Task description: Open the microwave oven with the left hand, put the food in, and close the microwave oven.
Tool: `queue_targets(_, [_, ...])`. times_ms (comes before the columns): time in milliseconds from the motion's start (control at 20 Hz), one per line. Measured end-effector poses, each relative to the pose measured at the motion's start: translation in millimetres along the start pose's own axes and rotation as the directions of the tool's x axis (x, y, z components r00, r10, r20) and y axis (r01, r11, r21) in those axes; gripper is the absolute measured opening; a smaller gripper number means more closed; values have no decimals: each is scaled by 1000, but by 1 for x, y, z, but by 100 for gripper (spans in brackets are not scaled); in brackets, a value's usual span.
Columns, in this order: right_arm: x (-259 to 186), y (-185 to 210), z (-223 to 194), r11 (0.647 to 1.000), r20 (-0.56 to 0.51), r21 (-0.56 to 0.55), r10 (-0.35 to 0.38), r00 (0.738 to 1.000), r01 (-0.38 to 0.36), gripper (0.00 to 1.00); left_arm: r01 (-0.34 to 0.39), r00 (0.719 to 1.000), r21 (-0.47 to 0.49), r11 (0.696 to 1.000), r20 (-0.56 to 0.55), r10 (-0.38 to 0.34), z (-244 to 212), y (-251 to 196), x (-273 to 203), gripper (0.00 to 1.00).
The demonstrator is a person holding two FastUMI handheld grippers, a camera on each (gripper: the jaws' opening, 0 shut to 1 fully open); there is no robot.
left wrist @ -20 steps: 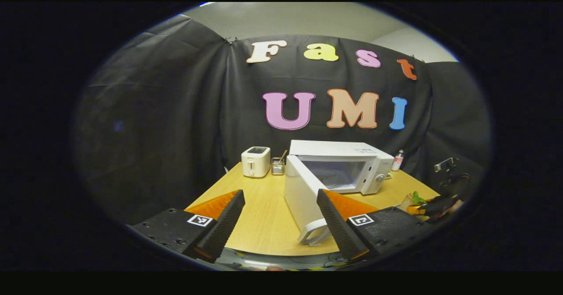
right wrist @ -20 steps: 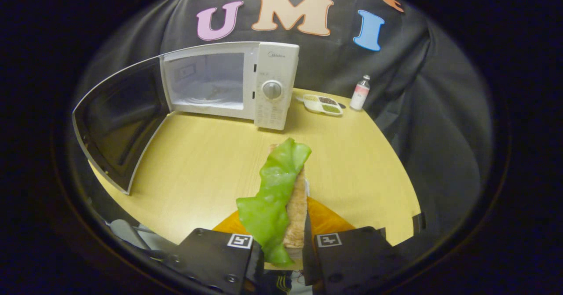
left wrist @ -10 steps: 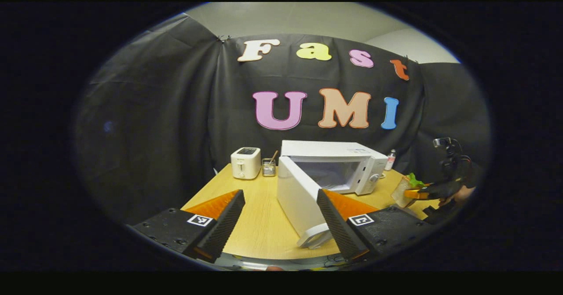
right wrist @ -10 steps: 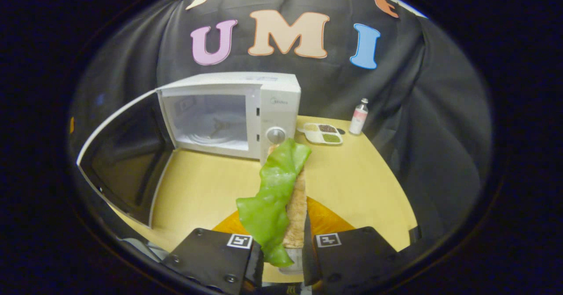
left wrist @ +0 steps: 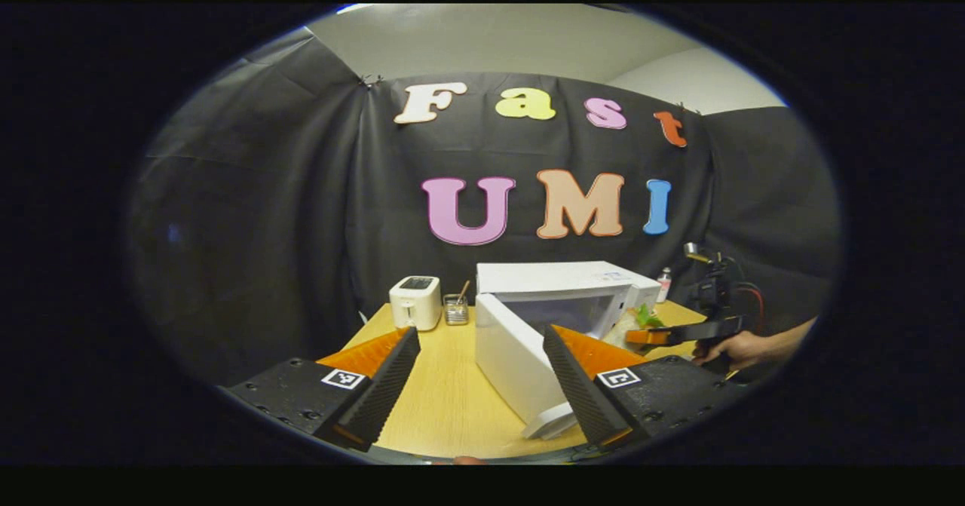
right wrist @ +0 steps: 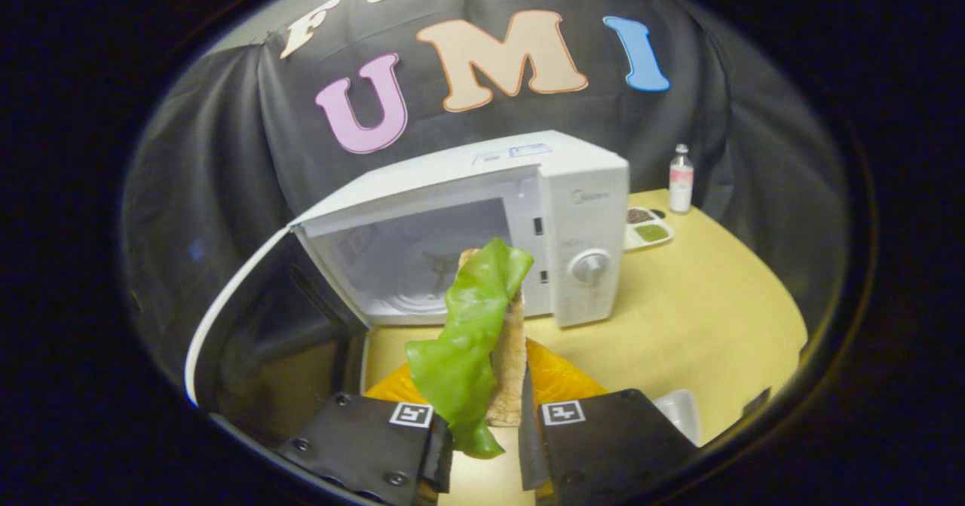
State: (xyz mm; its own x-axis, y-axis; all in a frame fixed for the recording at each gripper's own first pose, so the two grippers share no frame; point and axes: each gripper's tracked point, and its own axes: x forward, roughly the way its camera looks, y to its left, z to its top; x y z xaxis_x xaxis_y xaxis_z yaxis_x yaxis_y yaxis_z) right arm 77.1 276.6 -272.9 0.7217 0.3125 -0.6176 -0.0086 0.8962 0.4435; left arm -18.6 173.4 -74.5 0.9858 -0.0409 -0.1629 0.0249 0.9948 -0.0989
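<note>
The white microwave oven (right wrist: 580, 189) stands on the wooden table (right wrist: 701, 317) with its door (right wrist: 249, 340) swung wide to the left, cavity facing me. My right gripper (right wrist: 486, 427) is shut on the food (right wrist: 475, 325), a slice of bread with a green lettuce leaf, held upright just in front of the cavity. In the left gripper view the microwave oven (left wrist: 558, 280) sits mid-table with its door (left wrist: 513, 363) swung toward me. My left gripper (left wrist: 479, 374) is open with nothing between its fingers, held back from the door. The right gripper (left wrist: 656, 335) and a hand (left wrist: 735, 348) reach in from the right.
A white toaster (left wrist: 415, 302) and a small jar with a stick (left wrist: 454, 308) stand at the table's back left. A small bottle (right wrist: 681, 178) and a divided dish of seasonings (right wrist: 647, 228) sit right of the microwave. Black cloth walls surround the table.
My right gripper has carried the food up and leftward, from above the table to the microwave's open mouth. The left gripper has drifted back slightly and stays open.
</note>
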Motion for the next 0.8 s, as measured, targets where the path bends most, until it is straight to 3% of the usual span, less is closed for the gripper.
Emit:
queue_targets(100, [21, 20, 0, 998, -5, 62, 12, 1000, -12, 37, 8, 1000, 7, 1000, 9, -8, 4, -2, 3, 94])
queue_targets(400, [73, 68, 8, 970, 23, 235, 61, 998, -65, 37, 79, 997, 45, 996, -27, -78, 0, -14, -1, 94])
queue_targets(450, [81, 73, 10, 964, 36, 257, 58, 998, -66, 33, 80, 996, 59, 995, -31, -78, -1, -12, -2, 94])
queue_targets(600, [109, 90, 18, 943, 89, 321, 58, 994, -84, 32, 70, 996, 63, 996, -58, -66, -10, -2, -10, 95])
queue_targets(650, [116, 92, 16, 934, 87, 347, 54, 995, -81, 37, 60, 996, 57, 997, -68, -56, -13, 3, -11, 94])
queue_targets(700, [124, 95, 16, 924, 90, 374, 53, 995, -83, 30, 49, 996, 52, 997, -80, -44, -17, 7, -12, 94])
queue_targets(800, [140, 96, 19, 906, 109, 415, 35, 993, -77, 31, 28, 995, 42, 999, -100, -23, -23, 15, -14, 94])
